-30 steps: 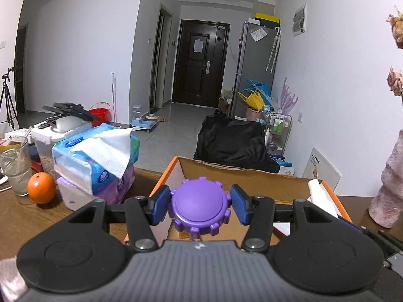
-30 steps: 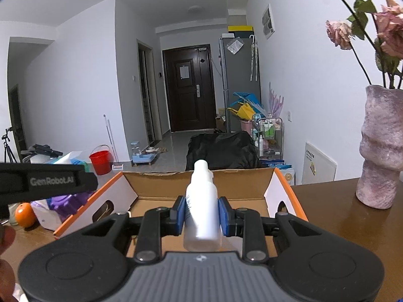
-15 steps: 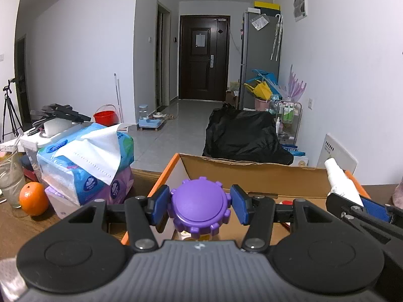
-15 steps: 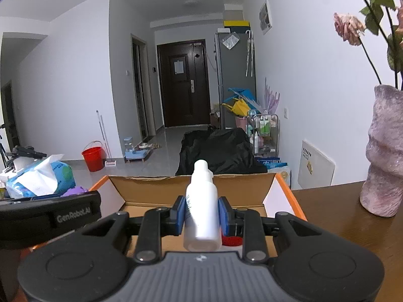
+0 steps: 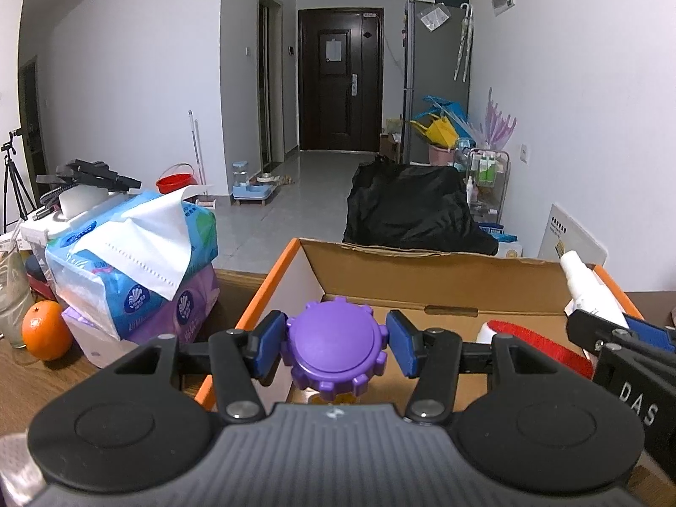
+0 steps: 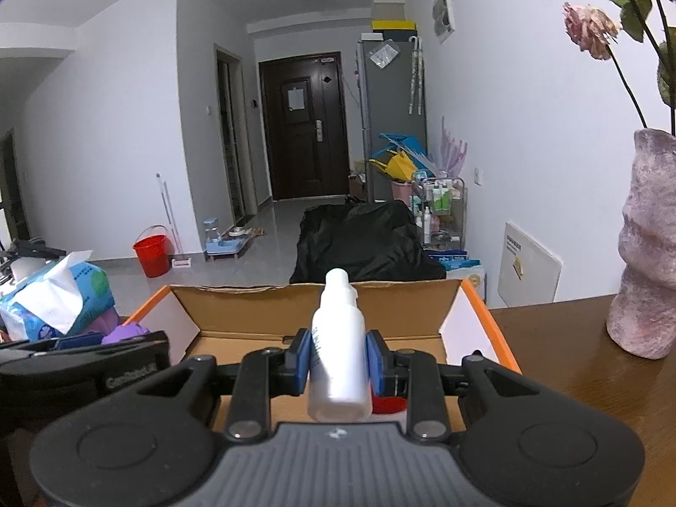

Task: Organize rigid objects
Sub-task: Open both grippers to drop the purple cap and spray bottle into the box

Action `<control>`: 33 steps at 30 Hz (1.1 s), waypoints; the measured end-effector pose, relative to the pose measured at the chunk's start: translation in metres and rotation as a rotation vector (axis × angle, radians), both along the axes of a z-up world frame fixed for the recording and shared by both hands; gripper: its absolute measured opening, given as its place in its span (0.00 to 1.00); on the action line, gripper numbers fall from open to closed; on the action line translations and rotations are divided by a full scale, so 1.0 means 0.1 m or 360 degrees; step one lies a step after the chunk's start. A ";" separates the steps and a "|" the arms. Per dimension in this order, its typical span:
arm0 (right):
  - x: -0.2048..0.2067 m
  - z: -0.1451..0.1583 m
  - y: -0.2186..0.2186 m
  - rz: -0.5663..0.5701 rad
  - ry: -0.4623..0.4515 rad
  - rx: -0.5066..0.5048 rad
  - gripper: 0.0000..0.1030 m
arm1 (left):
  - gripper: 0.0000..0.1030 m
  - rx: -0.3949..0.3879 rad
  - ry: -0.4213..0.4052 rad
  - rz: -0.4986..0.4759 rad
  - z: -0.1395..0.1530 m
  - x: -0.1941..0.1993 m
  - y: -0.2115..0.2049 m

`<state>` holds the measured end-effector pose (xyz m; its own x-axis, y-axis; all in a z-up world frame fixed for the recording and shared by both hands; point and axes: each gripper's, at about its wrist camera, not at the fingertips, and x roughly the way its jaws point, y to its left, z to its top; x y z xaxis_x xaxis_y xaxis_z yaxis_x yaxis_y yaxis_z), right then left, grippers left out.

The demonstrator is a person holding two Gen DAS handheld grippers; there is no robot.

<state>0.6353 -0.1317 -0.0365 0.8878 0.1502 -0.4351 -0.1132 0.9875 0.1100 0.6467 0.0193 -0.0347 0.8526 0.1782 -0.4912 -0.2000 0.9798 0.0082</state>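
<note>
My left gripper (image 5: 336,348) is shut on a purple notched lid (image 5: 333,352) of a jar, held over the left part of an open cardboard box with orange edges (image 5: 422,279). My right gripper (image 6: 338,361) is shut on a white spray bottle (image 6: 338,350), nozzle up, over the same box (image 6: 321,304). A red brush (image 5: 536,348) lies in the box. The right gripper and bottle (image 5: 591,291) show at the right of the left wrist view. The left gripper (image 6: 84,359) shows at the left of the right wrist view.
Stacked tissue packs (image 5: 135,262), an orange (image 5: 46,329) and a glass (image 5: 12,295) stand left of the box on the wooden table. A pink vase (image 6: 646,245) with dried roses stands at the right.
Both grippers have moved forward and lower over the box, each keeping its hold. More of the box's inside shows, including the red brush.
</note>
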 end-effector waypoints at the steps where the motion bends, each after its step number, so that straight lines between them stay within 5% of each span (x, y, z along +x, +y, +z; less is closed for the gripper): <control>1: 0.01 0.00 -0.01 -0.0002 0.0013 -0.0001 0.26 | 0.57 0.0002 0.0007 0.0000 0.00 0.00 0.01; 3: 0.02 0.02 -0.03 -0.0020 0.0027 -0.0011 0.33 | 0.64 -0.0005 0.0025 -0.0004 0.01 -0.01 0.03; 5: 0.01 0.05 -0.07 -0.0048 0.0031 -0.0008 0.63 | 0.78 -0.0006 0.0023 0.0013 0.03 -0.03 0.06; 7: 0.00 0.07 -0.10 -0.0093 0.0027 -0.0012 0.78 | 0.87 0.0014 0.0007 0.0043 0.04 -0.05 0.08; 9: 0.00 0.08 -0.12 -0.0119 0.0032 -0.0024 0.87 | 1.00 0.0031 0.0001 0.0061 0.06 -0.07 0.09; 11: 0.01 0.07 -0.15 -0.0129 0.0045 -0.0021 0.97 | 1.00 0.0044 -0.0009 0.0089 0.07 -0.08 0.11; 33: -0.22 0.14 -0.23 -0.0082 0.0006 -0.0059 1.00 | 1.00 0.0028 -0.0075 0.0054 0.15 -0.37 0.11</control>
<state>0.6131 -0.1550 -0.0227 0.8922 0.0879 -0.4430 -0.0617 0.9954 0.0734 0.6098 0.0308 -0.0193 0.8680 0.2155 -0.4473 -0.2336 0.9722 0.0151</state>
